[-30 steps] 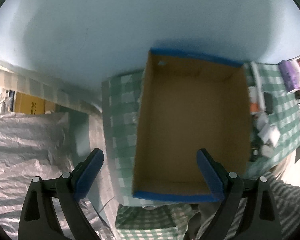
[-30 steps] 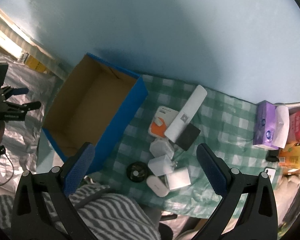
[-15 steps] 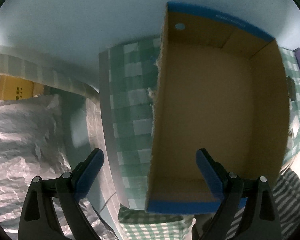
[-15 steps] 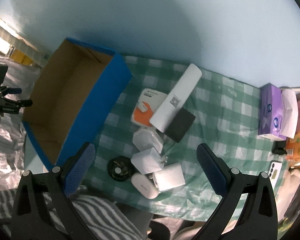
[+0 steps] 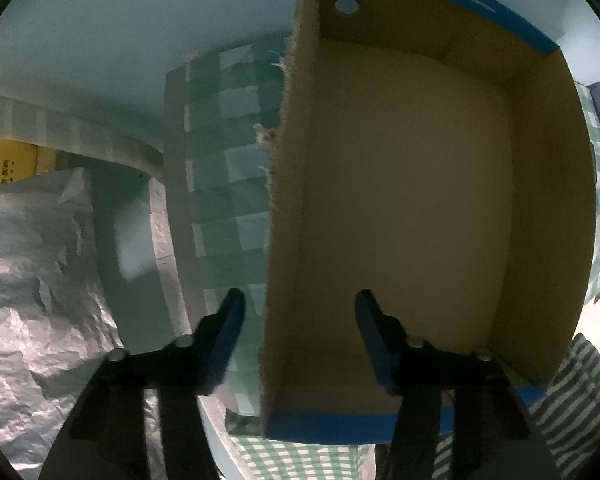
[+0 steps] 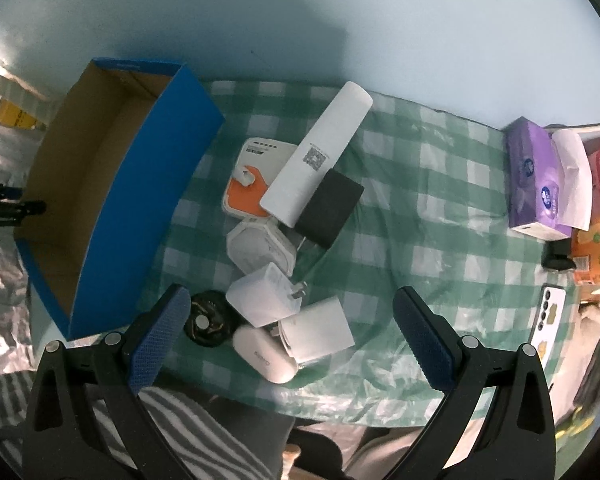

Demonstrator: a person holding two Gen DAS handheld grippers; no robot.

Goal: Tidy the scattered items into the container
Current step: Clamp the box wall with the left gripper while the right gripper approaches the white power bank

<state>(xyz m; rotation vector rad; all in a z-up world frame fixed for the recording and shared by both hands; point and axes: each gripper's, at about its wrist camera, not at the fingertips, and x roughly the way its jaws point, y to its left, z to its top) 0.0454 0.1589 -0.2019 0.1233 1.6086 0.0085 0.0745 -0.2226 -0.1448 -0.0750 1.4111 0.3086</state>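
Note:
An empty cardboard box with blue outer sides (image 5: 540, 200) fills the left wrist view. My left gripper (image 5: 300, 304) straddles its left wall near the front corner. Its jaws are closing, with the wall between them and a gap at each pad. On the green checked cloth (image 6: 420, 200) right of the box (image 6: 148, 184) lies a pile: a long white tube (image 6: 320, 152), an orange-and-white device (image 6: 248, 184), a black block (image 6: 330, 208), white chargers (image 6: 262, 296), a black disc (image 6: 208, 318) and a white oval case (image 6: 264, 354). My right gripper (image 6: 292, 304) hangs open above the pile, holding nothing.
A purple tissue pack (image 6: 532, 176), orange packets (image 6: 596, 248) and a phone (image 6: 550, 316) sit at the cloth's right edge. Crinkled silver sheeting (image 5: 32, 280) lies left of the table. A person's striped clothing (image 6: 180, 420) is at the near edge.
Both grippers have come down, so the box and the pile look larger. The left jaws have narrowed from wide open around the box's left wall.

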